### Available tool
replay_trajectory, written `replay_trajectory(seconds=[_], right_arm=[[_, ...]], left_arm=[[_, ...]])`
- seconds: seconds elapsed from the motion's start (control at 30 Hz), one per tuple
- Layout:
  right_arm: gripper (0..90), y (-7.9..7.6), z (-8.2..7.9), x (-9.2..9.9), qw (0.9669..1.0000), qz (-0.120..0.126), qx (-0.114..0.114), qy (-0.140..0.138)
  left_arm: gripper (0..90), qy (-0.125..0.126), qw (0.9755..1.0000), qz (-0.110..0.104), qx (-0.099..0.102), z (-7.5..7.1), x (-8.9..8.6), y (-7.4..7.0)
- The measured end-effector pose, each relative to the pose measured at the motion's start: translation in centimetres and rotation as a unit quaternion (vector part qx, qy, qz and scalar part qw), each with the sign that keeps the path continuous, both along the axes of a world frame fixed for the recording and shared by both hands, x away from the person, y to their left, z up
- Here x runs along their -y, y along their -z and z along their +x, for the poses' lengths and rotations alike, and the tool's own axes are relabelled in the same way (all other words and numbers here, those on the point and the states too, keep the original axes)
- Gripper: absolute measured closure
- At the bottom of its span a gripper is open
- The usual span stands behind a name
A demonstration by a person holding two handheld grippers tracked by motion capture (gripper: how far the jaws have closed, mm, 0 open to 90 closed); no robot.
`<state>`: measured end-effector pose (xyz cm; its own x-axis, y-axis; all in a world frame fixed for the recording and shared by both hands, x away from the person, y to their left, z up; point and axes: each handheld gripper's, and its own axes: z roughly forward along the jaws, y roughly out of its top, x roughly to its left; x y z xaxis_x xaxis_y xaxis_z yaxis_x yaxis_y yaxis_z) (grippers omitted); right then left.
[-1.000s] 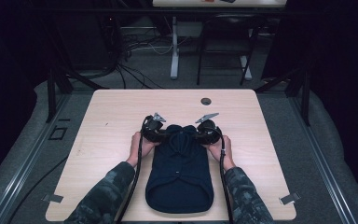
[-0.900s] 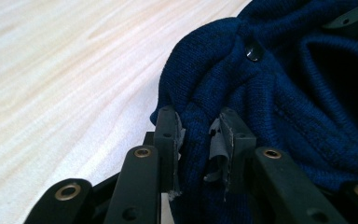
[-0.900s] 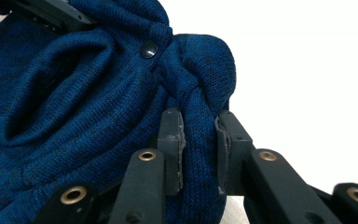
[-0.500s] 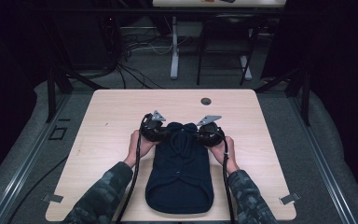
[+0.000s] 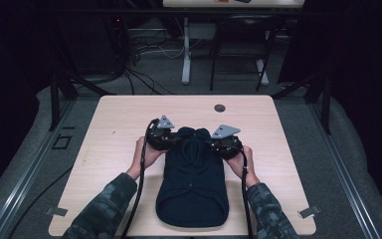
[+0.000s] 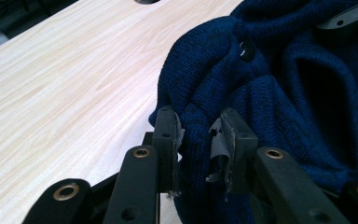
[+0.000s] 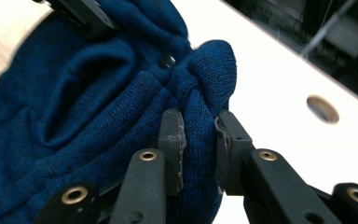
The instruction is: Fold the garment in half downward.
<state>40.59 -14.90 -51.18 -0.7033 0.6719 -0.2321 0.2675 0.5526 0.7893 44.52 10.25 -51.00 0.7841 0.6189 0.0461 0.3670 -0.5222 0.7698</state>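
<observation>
From where I stand, the left gripper (image 5: 173, 141) has its jaws pinching a bunched fold of the dark blue sweater (image 5: 193, 181), which lies lengthwise down the middle of the table (image 5: 114, 124), far end lifted. In the left gripper view that pinch looks thin: a narrow ridge of knit between the pads, so I think it could slide out if the hand pulls hard. A small button (image 6: 245, 49) sits near the fold and might snag. On the other side, the right gripper (image 5: 218, 143) is clamped on a thicker wad of knit. If one side slips, the sweater would likely sag crooked and fold unevenly.
</observation>
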Motion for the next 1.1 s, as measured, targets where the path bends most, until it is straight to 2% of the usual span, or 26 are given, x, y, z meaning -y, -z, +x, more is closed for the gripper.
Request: replay_trajectory(seconds=[0.1, 0.13, 0.2, 0.23, 0.3, 0.4, 0.43, 0.53, 0.57, 0.63, 0.73, 0.87, 0.9, 1.03, 1.1], right_arm=[[75.2, -0.1, -0.5, -0.2, 0.9998, -0.004, 0.017, -0.008], [75.3, -0.2, -0.7, -0.4, 0.9996, -0.013, 0.024, -0.012], [75.4, -0.2, -0.8, -0.5, 0.9994, -0.015, 0.028, -0.013], [75.6, -0.2, -1.0, -0.6, 0.9989, -0.018, 0.04, -0.02], [75.9, -0.3, -1.3, -0.5, 0.998, -0.016, 0.051, -0.035], [76.1, -0.6, -1.7, -0.4, 0.9966, -0.014, 0.063, -0.051], [76.2, -0.7, -1.9, -0.4, 0.9962, -0.016, 0.067, -0.053], [76.3, -1.0, -2.4, -0.4, 0.9945, -0.016, 0.084, -0.059], [76.3, -1.0, -2.4, -0.4, 0.9945, -0.016, 0.084, -0.059], [76.4, -1.3, -2.9, -0.3, 0.9929, -0.015, 0.101, -0.062], [76.5, -1.5, -3.3, -0.2, 0.991, -0.016, 0.116, -0.064], [76.6, -1.7, -3.4, -0.1, 0.9892, -0.019, 0.134, -0.057], [76.6, -1.7, -3.4, 0.0, 0.9888, -0.021, 0.138, -0.054], [76.6, -1.7, -3.3, 0.1, 0.9876, -0.021, 0.15, -0.041], [76.6, -1.7, -3.3, 0.3, 0.9871, -0.021, 0.156, -0.032]], left_arm=[[70.0, 0.008, 0.9999, 0.01, 0.001, -0.2, 0.2, -0.2], [70.5, 0.011, 0.9998, 0.016, 0.003, -0.2, 0.2, -0.3], [71.1, 0.014, 0.9996, 0.022, 0.001, -0.3, 0.3, -0.4], [72.2, 0.015, 0.9996, 0.024, 0.003, -0.4, 0.3, -0.5], [72.2, 0.014, 0.9996, 0.025, 0.008, -0.4, 0.3, -0.7], [70.6, 0.014, 0.9996, 0.023, -0.002, -0.1, 0.1, -0.9], [69.9, 0.013, 0.9997, 0.023, -0.001, 0.0, 0.1, -1.0], [68.6, 0.01, 0.9997, 0.016, -0.017, 0.4, 0.1, -1.1], [68.8, 0.01, 0.9997, 0.016, -0.017, 0.4, 0.1, -1.1], [69.8, 0.011, 0.9997, 0.008, -0.018, 0.4, 0.1, -1.4], [72.3, 0.012, 0.9999, 0.004, -0.002, 0.0, 0.1, -1.9], [75.0, 0.011, 0.9993, -0.002, 0.036, -0.7, 0.1, -2.7], [75.5, 0.011, 0.9993, -0.002, 0.036, -0.7, 0.1, -2.7], [76.1, 0.011, 0.9962, 0.009, 0.086, -1.6, 0.5, -3.8], [76.2, 0.013, 0.9936, 0.018, 0.111, -2.0, 0.6, -4.3]])
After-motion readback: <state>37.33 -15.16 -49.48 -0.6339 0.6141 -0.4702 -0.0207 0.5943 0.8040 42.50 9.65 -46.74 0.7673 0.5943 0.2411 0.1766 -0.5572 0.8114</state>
